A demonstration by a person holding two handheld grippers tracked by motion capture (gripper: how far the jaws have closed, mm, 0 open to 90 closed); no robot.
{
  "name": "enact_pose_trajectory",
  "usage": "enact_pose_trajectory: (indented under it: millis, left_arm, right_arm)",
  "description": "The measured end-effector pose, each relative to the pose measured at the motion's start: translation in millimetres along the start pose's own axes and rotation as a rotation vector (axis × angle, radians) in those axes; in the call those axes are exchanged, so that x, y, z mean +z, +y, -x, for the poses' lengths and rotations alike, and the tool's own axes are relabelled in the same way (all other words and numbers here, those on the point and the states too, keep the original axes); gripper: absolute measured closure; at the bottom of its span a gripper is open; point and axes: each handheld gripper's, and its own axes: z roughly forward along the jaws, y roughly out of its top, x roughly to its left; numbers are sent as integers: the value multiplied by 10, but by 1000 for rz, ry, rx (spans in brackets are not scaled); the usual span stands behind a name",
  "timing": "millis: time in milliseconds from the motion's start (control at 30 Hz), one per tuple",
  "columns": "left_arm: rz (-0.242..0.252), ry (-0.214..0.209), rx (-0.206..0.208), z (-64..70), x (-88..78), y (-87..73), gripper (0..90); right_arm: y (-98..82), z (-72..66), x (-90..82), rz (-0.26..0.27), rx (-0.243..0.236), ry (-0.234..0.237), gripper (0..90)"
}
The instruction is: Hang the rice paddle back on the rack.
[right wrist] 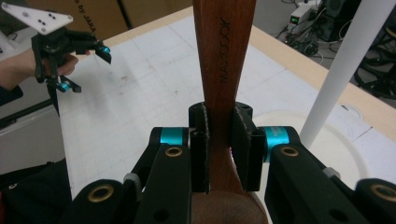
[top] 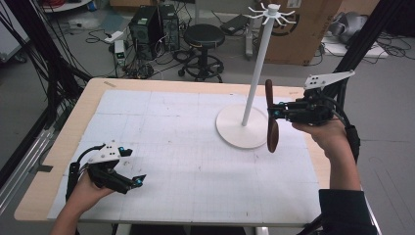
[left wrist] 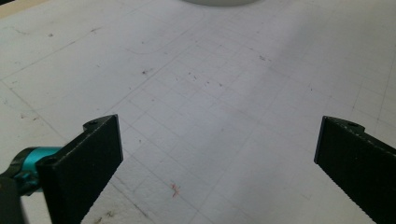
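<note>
Beside the white stand (top: pixel 247 105), the right gripper (top: pixel 277 111) is clamping a wooden spoon (top: pixel 270 115) upright; the left gripper (top: pixel 138 181) is resting with jaws apart.

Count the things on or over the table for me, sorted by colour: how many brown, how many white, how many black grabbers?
Brown: 1, the wooden spoon, held over the mat.
White: 1, the hook stand, standing at the far right of the mat.
Black: 2, the left gripper, open and holding nothing, and the right gripper, shut on the wooden spoon.
Total: 4
</note>
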Motion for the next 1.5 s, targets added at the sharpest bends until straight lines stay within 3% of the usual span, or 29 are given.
enact_pose_trajectory:
  millis: [133, 567, 1100, 1500]
  left_arm:
    - [-1, 1, 1, -2, -1, 0, 17]
    - [-6, 0, 5, 5, 9, 0, 17]
    - [-7, 0, 6, 6, 11, -1, 17]
    - [-5, 0, 6, 9, 8, -5, 17]
  right_arm:
    - [50, 40, -51, 26, 15, 13, 782]
    - [355, 140, -280, 75, 15, -48, 782]
    - [744, 193, -494, 76, 14, -119, 781]
    - [925, 254, -459, 66, 21, -138, 782]
